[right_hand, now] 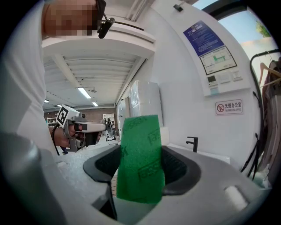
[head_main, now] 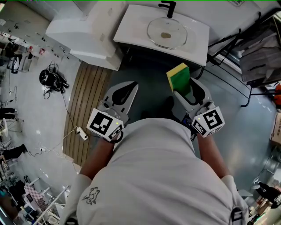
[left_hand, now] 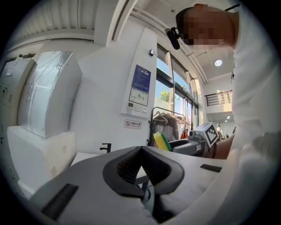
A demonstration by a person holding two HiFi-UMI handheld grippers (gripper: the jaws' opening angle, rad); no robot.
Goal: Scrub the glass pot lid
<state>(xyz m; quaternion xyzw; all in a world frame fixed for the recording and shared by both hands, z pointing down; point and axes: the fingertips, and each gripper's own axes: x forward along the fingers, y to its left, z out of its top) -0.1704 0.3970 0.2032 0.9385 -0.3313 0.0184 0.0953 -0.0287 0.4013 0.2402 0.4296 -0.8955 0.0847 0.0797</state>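
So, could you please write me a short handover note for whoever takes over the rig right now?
Left tongs: shut, empty.
Right tongs: shut on the yellow-green sponge.
Glass pot lid: lying flat on the white sink ahead, beyond both tongs, untouched.
Done: sponge in hand.
To do: bring the sponge to the lid, probably steady it with the left tongs, and scrub.

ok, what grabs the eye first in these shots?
The yellow-and-green sponge, clamped in the right tool, is the brightest thing, just right of centre. Ahead of it, the glass pot lid lies flat on the white sink top by a black faucet. The left tool is shut and empty.
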